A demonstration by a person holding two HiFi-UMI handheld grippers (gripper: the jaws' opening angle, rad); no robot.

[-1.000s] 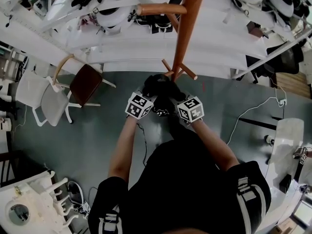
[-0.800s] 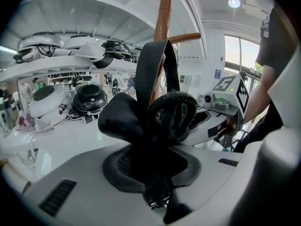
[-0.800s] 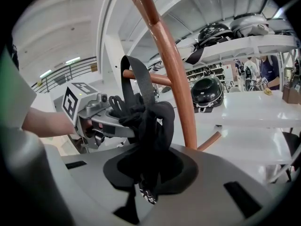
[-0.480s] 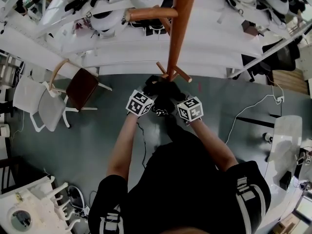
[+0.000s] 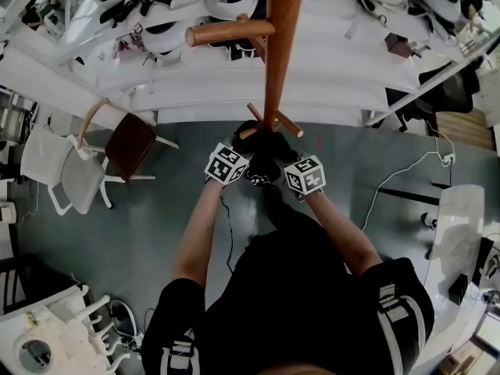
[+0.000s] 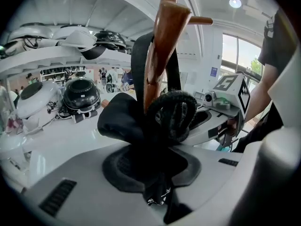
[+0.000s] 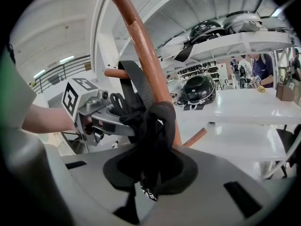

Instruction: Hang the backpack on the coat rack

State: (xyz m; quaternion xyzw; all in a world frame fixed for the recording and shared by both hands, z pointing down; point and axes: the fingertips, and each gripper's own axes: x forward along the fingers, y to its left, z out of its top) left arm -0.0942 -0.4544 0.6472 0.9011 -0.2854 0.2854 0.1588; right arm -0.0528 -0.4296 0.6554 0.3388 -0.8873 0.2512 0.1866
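Note:
The brown wooden coat rack (image 5: 277,61) stands straight ahead, with short pegs (image 5: 273,122) low on its pole. The black backpack (image 5: 262,151) hangs bunched against those pegs, between my two grippers. My left gripper (image 5: 244,153) is shut on its black fabric (image 6: 155,159). In the left gripper view a black strap (image 6: 138,65) loops up around a wooden peg (image 6: 162,36). My right gripper (image 5: 285,161) is shut on another fold of the backpack (image 7: 153,140), right beside the pole (image 7: 146,55). The two grippers sit close together, facing each other's sides.
White shelves (image 5: 195,84) with several helmets (image 6: 81,94) run behind the rack. Two chairs (image 5: 129,139) stand at the left on the grey floor, a white table (image 5: 461,225) at the right. Cables (image 5: 398,182) trail on the floor. A long upper peg (image 5: 230,31) juts left.
Both grippers have carried the backpack closer to the rack's pole and a little lower. It now lies against the low pegs.

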